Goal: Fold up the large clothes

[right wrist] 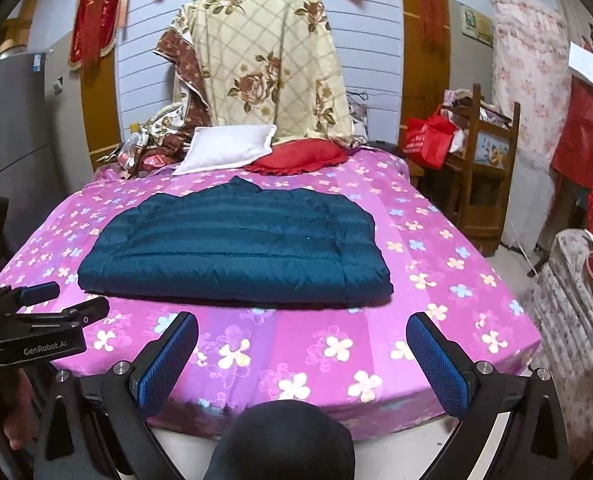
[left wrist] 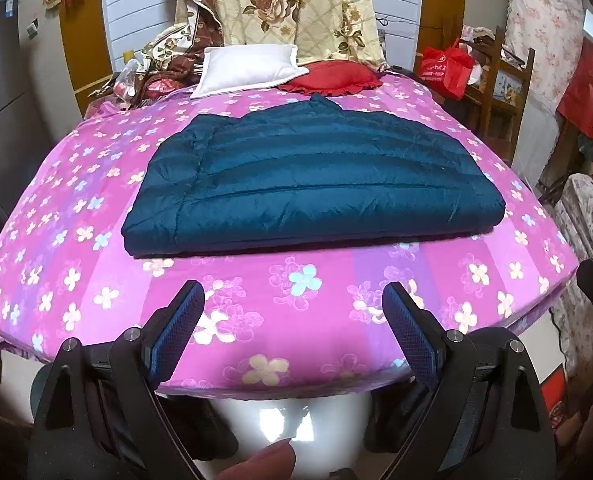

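Note:
A dark teal quilted down jacket (left wrist: 308, 180) lies folded into a flat rectangle in the middle of the bed, on the pink flowered sheet (left wrist: 76, 240). It also shows in the right wrist view (right wrist: 236, 252). My left gripper (left wrist: 292, 304) is open and empty, held above the bed's near edge, short of the jacket. My right gripper (right wrist: 302, 334) is open and empty too, over the near edge of the sheet (right wrist: 456, 280). The left gripper also shows from the side at the left of the right wrist view (right wrist: 52, 300).
A white pillow (left wrist: 248, 70) and a red cushion (left wrist: 332, 78) lie at the head of the bed, with a beige rose-patterned quilt (left wrist: 292, 8) draped behind. A wooden rack (right wrist: 484, 168) with a red bag (right wrist: 428, 140) stands right of the bed.

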The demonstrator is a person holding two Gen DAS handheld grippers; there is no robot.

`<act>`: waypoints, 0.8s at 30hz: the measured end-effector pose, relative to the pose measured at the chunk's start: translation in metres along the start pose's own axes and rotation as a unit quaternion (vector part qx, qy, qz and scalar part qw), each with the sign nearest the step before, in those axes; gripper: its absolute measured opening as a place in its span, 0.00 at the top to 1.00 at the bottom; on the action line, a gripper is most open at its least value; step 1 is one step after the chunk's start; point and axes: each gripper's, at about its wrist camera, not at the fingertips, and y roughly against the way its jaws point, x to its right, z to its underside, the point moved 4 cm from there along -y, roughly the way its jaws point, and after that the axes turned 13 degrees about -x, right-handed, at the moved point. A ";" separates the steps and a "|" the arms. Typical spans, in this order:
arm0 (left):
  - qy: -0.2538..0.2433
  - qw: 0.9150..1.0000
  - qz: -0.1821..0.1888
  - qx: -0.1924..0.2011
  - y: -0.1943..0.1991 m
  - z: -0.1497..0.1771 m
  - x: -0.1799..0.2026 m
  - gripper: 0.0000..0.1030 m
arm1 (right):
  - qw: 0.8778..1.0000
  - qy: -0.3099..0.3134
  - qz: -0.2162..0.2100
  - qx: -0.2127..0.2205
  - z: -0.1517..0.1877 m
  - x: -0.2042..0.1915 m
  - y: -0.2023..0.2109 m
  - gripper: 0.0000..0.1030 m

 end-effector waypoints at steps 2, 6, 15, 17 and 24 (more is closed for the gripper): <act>0.000 1.000 0.001 0.000 0.000 0.000 0.001 0.12 | 1.000 -0.006 -0.004 -0.001 0.001 0.002 -0.001 0.00; -0.001 1.000 0.000 0.000 -0.001 0.001 0.003 0.12 | 1.000 -0.012 -0.010 -0.004 0.001 0.004 -0.002 0.00; 0.000 1.000 0.001 -0.001 -0.001 0.001 0.004 0.12 | 1.000 -0.010 -0.011 -0.004 0.002 0.003 -0.002 0.00; 0.000 1.000 0.000 -0.001 -0.001 0.002 0.003 0.12 | 1.000 -0.013 -0.012 -0.006 0.002 0.004 -0.002 0.00; 0.000 1.000 0.004 -0.001 -0.003 0.002 0.004 0.12 | 1.000 -0.014 -0.016 -0.007 -0.001 0.005 -0.003 0.00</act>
